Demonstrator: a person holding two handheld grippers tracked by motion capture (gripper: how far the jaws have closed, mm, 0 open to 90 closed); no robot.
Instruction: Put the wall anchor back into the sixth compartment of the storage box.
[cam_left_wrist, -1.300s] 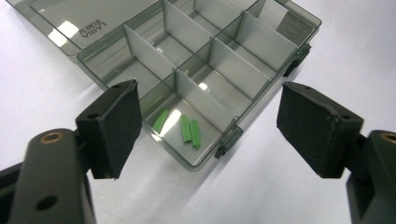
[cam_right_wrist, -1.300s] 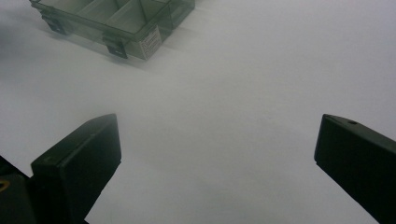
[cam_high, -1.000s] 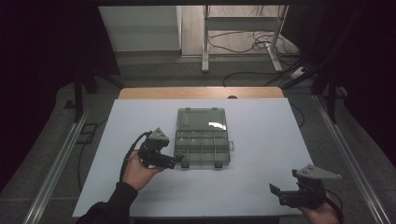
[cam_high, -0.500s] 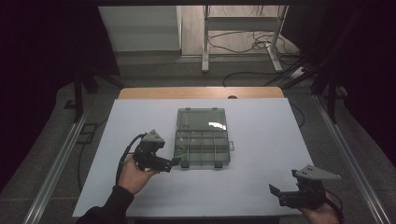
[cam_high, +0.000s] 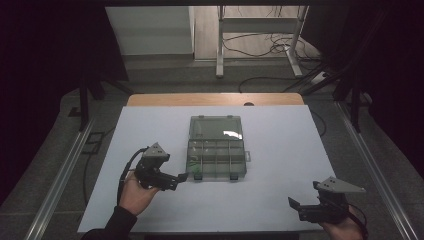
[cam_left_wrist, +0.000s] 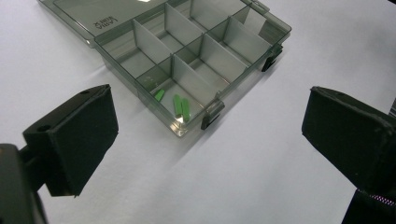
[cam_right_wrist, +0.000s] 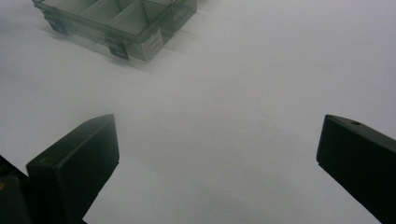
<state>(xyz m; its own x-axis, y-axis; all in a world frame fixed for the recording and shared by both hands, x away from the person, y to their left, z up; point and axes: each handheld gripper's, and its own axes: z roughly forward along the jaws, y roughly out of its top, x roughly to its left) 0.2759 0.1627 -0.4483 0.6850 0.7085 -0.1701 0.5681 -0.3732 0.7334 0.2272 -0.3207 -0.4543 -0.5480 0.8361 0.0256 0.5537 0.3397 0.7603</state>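
the clear smoky organizer box lies at the middle of the high view on the white table, its lid folded flat open toward the top of the frame. the dividers cut the tray into small compartments. in the left gripper view the box fills the upper centre, and three small green pieces lie in the corner compartment nearest the camera, beside a black latch.

the left gripper sits at the lower left of the high view, held in a hand, its tips just beside the box's near-left corner but not touching it. its jaws have just been opening and now stand wide apart with nothing between them, only bare table below.

the right gripper rests at the lower right of the frame, well apart from the box, a hand behind it. its jaws are spread wide too, with nothing in them; its own view looks over blank table, with the box at the upper left.
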